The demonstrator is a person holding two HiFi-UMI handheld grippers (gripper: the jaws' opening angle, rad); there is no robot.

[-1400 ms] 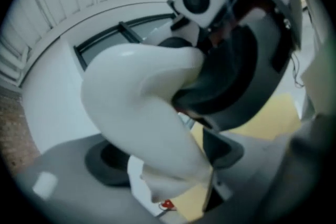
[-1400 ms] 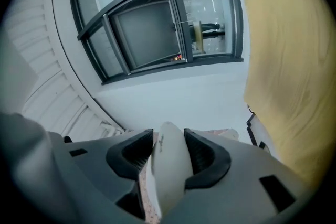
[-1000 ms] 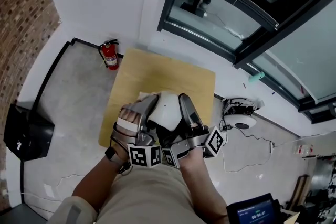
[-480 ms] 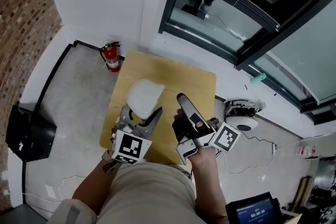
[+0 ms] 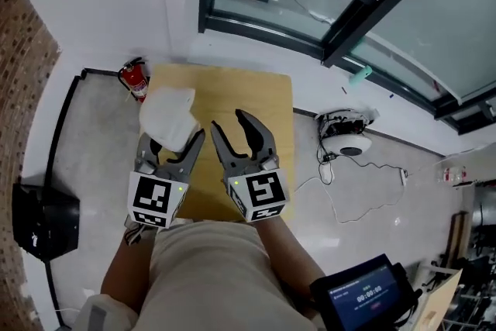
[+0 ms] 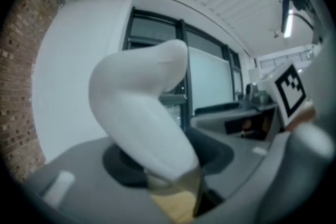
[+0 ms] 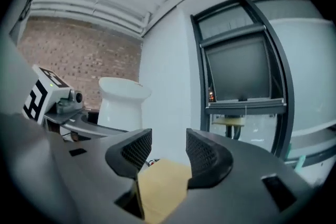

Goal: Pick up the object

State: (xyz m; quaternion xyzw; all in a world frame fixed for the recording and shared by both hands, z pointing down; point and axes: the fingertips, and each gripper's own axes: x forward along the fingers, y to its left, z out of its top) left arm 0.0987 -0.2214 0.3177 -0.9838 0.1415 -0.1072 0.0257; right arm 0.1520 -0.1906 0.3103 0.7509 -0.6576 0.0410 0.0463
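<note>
Pale wooden counter (image 5: 248, 93) lies just ahead of the person. Nearest, the left tool (image 5: 172, 142) is clamped on the white object (image 5: 167, 114), gripping its lower end so the bulk stands up, seemingly lifted over the counter's left edge. Beside it the right tool (image 5: 229, 120) has just been opening wide, nothing between its jaws, likely leaving the lift to its partner. Bare wood ahead gives room; a fire extinguisher (image 5: 135, 79) stands off the far left corner

Red fire extinguisher (image 5: 135, 79) beside wooden table (image 5: 240, 89); black box (image 5: 37, 222) near brick wall (image 5: 22, 101).
</note>
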